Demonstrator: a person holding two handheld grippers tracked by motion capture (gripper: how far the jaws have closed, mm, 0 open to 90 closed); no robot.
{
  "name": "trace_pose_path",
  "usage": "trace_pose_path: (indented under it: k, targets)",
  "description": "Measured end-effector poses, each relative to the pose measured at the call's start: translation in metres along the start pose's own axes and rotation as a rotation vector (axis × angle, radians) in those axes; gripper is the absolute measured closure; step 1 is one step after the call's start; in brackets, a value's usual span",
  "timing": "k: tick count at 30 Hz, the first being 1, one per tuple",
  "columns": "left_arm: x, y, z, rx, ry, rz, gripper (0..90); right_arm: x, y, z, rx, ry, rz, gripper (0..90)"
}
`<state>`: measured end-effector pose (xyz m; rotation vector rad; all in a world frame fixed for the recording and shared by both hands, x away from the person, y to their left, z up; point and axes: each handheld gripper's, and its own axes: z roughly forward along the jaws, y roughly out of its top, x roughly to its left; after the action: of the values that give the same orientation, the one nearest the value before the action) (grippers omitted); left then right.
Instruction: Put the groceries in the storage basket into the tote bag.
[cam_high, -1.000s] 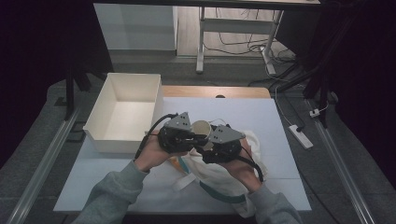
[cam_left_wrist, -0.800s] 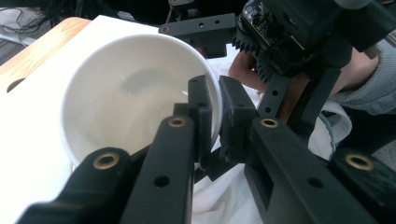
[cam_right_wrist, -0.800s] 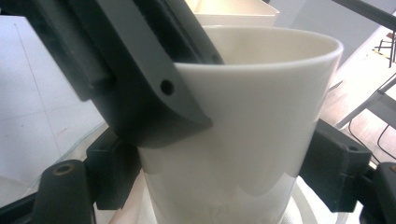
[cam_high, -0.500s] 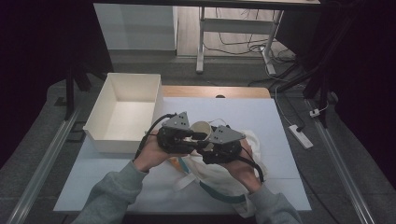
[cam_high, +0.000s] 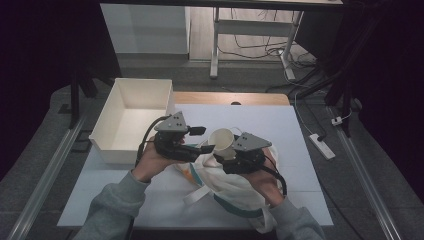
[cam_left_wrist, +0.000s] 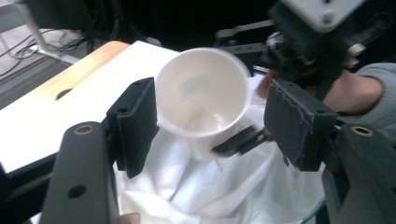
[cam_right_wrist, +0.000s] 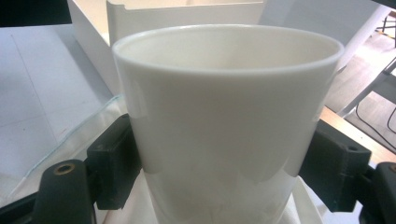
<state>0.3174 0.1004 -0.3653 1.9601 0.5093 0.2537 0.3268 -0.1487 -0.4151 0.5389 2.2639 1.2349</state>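
Right gripper (cam_high: 226, 156): closed on the white cup (cam_high: 222, 141), one black jaw pressed to each side of the cup's wall, as the right gripper view shows with the cup (cam_right_wrist: 229, 121) upright between them. Purpose of hold, as judged: to carry the cup clear of the cloth bag (cam_high: 230, 187) and keep its mouth up. Left gripper (cam_high: 202, 140): open, its jaws having just been opening; in the left gripper view the cup (cam_left_wrist: 203, 100) sits in the gap between the two pads, which stand off its wall, the left one very near and the right one well apart. Likely reading: this gripper has let the cup go so that the right gripper alone bears it. Cup: held in the air above the bag's open top, near the middle of the table (cam_high: 300, 135), rim tilted toward the left gripper. Cloth bag: white with a teal band and loose straps, lying crumpled on the table under both grippers; its slack cloth bunches just below the cup. White box (cam_high: 131, 119): open-topped, on the left part of the table, well apart from the cup, nothing visible inside; a probable destination for the cup, though that is only a judgement. Hands: one on each gripper, grey sleeves entering from the near edge.
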Motion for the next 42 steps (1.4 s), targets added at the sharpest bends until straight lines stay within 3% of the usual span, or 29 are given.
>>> trace_pose_path:
  k: [6,16,24,32,42]
  targets:
    - [0.013,-0.008,-0.003,0.03,0.054,-0.034,33.4,-0.005,-0.005,-0.011,-0.013,-0.011,0.027,21.5]
    - [0.028,-0.02,0.003,0.091,0.086,-0.077,31.3,-0.014,-0.016,-0.036,-0.028,-0.036,0.073,21.5]
    - [0.032,-0.024,0.003,0.105,0.09,-0.094,30.4,-0.017,-0.025,-0.05,-0.007,-0.041,0.117,21.5]
    - [0.032,-0.024,0.008,0.122,0.086,-0.091,30.0,-0.01,-0.028,-0.038,0.031,0.0,0.118,21.6]
    - [0.034,-0.026,0.009,0.126,0.087,-0.099,29.9,-0.004,-0.036,0.005,0.089,0.075,0.137,21.7]
